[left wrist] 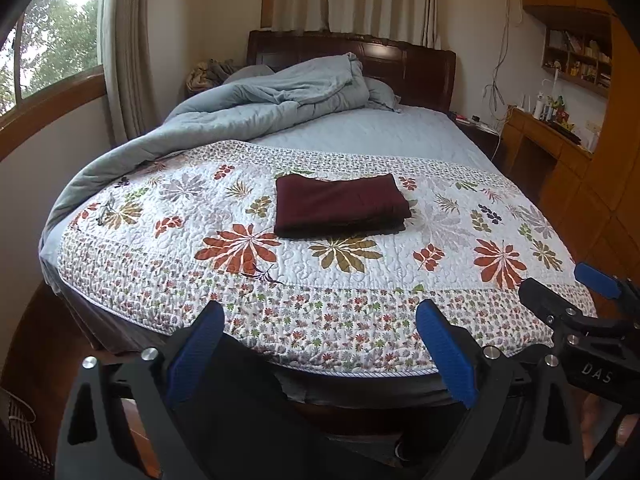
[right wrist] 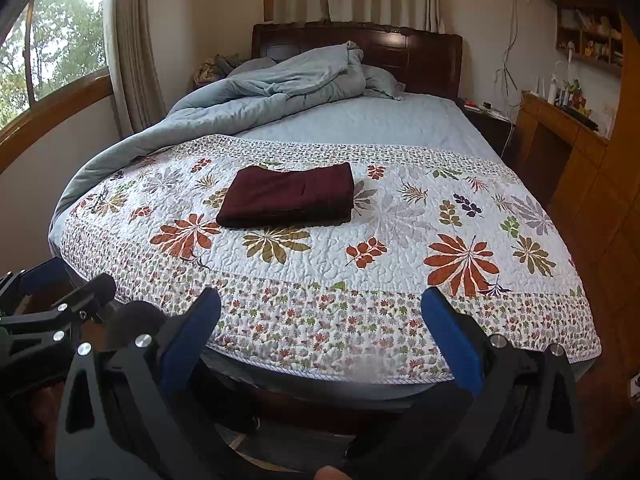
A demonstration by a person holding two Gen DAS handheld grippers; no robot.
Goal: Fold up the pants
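pants [left wrist: 340,206] sit as a neat maroon stack mid-quilt [left wrist: 400,280] | left gripper [left wrist: 320,344] and right gripper [right wrist: 320,336] hang off the quilt's near edge, both spread wide, holding nothing | fold looks finished | next: likely nothing but backing away

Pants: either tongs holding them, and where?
Nothing held. Left tongs and right tongs are both open and empty, short of the bed. The folded maroon pants lie free on the floral quilt.

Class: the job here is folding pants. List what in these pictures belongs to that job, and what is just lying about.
Job: pants, folded on the quilt; left gripper and right gripper, both open.

Lying about: duvet, curtains, desk, shelf.
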